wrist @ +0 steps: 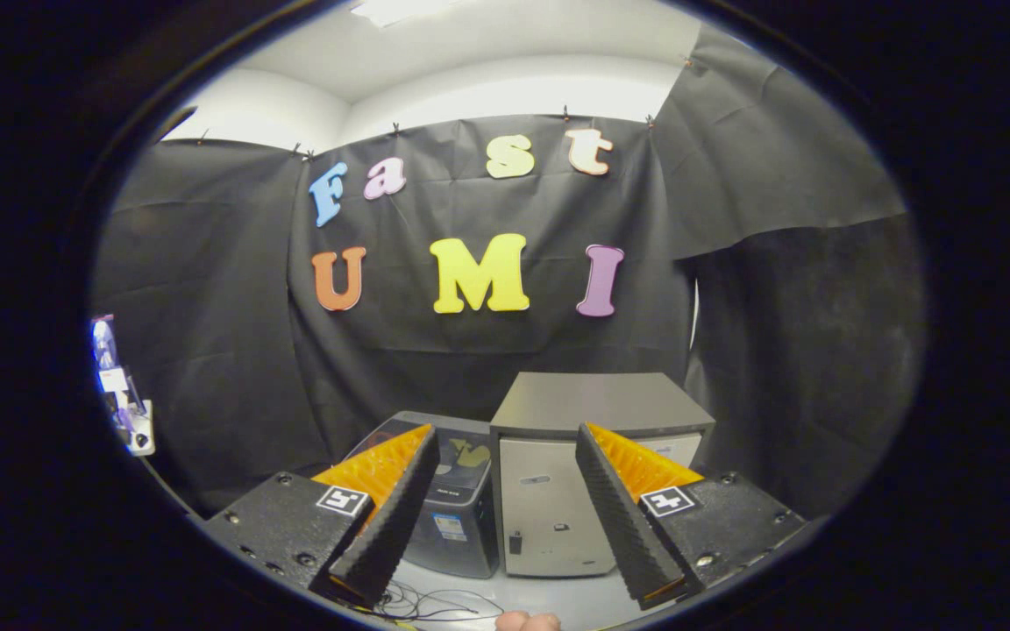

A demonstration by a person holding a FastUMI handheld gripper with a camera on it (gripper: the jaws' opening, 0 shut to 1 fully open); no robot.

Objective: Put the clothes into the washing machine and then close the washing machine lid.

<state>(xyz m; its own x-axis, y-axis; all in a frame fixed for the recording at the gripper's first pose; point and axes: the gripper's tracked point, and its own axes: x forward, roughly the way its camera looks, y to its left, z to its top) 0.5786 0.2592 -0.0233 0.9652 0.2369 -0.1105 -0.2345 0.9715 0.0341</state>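
Tool (501,548) fingers spread wide, nothing between them. Washing machine (457,504) sits beyond them on the pale bench (558,600), touching a boxy cabinet (575,456); loose wires (435,603) lie near the bench edge.

Your gripper (505,517) sits level and faces straight ahead, with its two fingers spread wide apart and nothing held between them. Each finger (391,517) angles outward from its base, so the gap is narrowest near you and widest at the tips. The ridged inner pads (619,517) face each other across that open gap and touch nothing. Just below the gap, close to the gripper's base, the tips of your own fingers (528,621) peek into sight.
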